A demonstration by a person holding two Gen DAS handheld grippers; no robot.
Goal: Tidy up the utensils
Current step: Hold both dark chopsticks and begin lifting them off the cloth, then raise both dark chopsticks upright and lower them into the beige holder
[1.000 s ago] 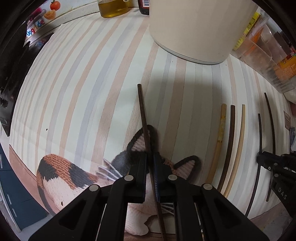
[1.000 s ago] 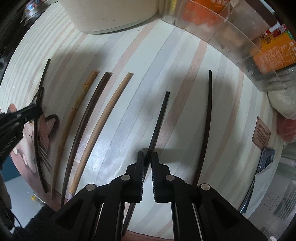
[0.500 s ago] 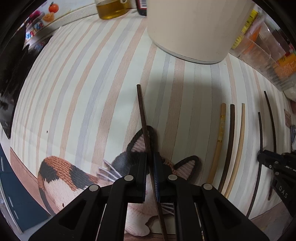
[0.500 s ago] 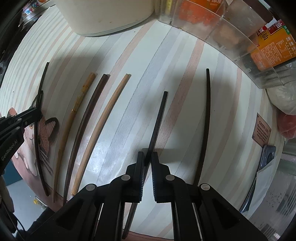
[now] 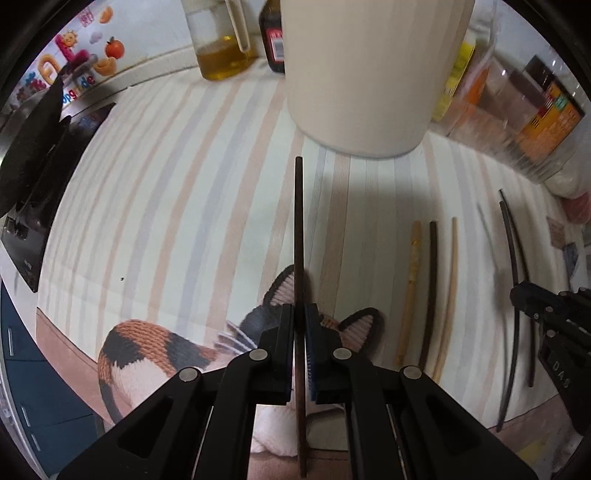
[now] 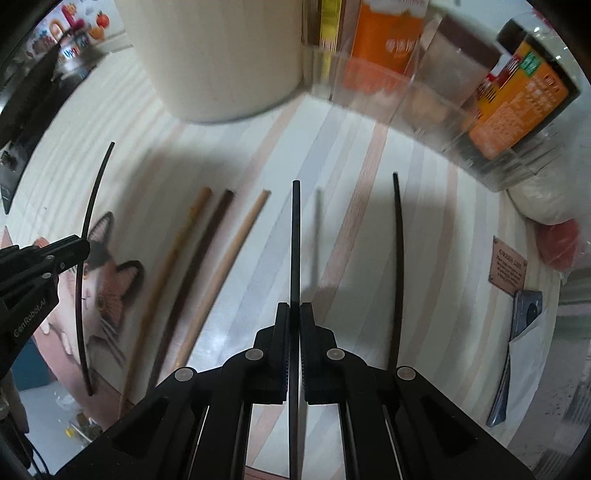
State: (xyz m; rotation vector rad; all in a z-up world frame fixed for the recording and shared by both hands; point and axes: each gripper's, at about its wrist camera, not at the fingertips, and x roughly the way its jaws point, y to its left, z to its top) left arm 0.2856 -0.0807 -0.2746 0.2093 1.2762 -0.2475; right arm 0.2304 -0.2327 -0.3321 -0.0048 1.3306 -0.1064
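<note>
My left gripper [image 5: 300, 325] is shut on a dark brown chopstick [image 5: 298, 236], held above the striped mat and pointing at the cream container [image 5: 369, 74]. My right gripper [image 6: 294, 321] is shut on a black chopstick [image 6: 295, 243], lifted off the mat. Three chopsticks lie side by side on the mat: a yellow one [image 6: 177, 254], a dark brown one [image 6: 201, 254] and a pale wooden one [image 6: 231, 254]. Another black chopstick [image 6: 398, 266] lies to the right. The left gripper [image 6: 79, 251] also shows in the right wrist view.
The striped mat [image 5: 166, 184] carries a cat picture [image 5: 155, 350]. A clear bin with orange packets [image 6: 443, 85] stands at the back right. An oil jug [image 5: 221, 40] and a dark bottle [image 5: 273, 33] stand behind. A black appliance [image 5: 33, 155] is at the left.
Both grippers have lifted and tilted up with their chopsticks. The chopsticks now point straight ahead toward the cream container, which looks closer.
</note>
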